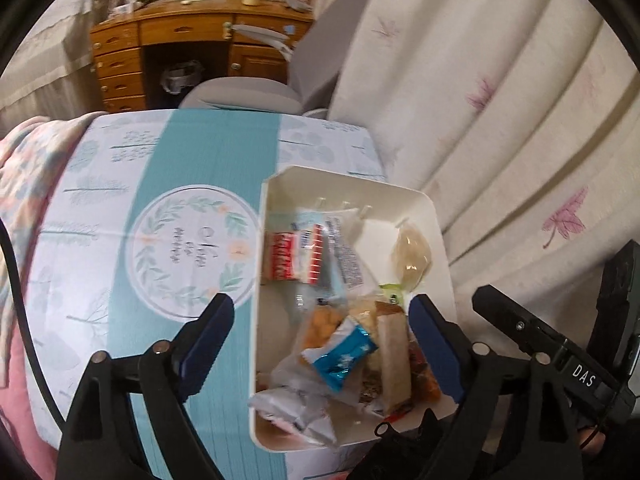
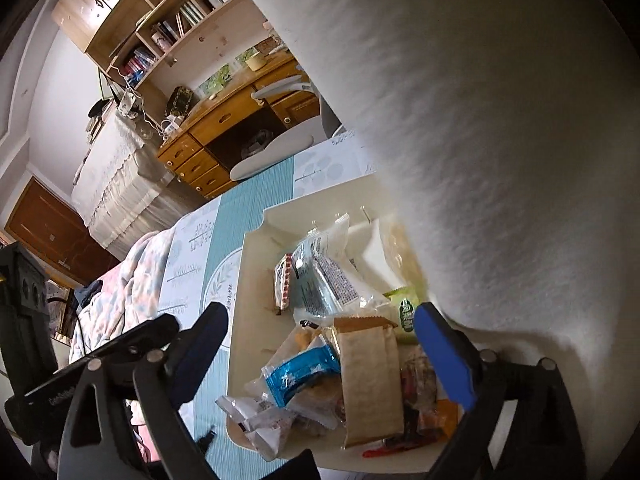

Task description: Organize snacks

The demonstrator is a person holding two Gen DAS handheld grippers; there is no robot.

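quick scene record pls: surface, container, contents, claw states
surface: table under a teal and white printed cloth
container: cream tray at the table's edge, beside a white curtain
contents: loose wrapped snacks, among them a blue packet, a tan packet and a red and white packet
left claw: open, above the tray, holds nothing
right claw: open, above the tray, holds nothing

Table (image 1: 208, 184) under a teal-striped leafy cloth (image 1: 120, 208). On it, near the curtain-side edge, a cream tray (image 1: 256, 320).
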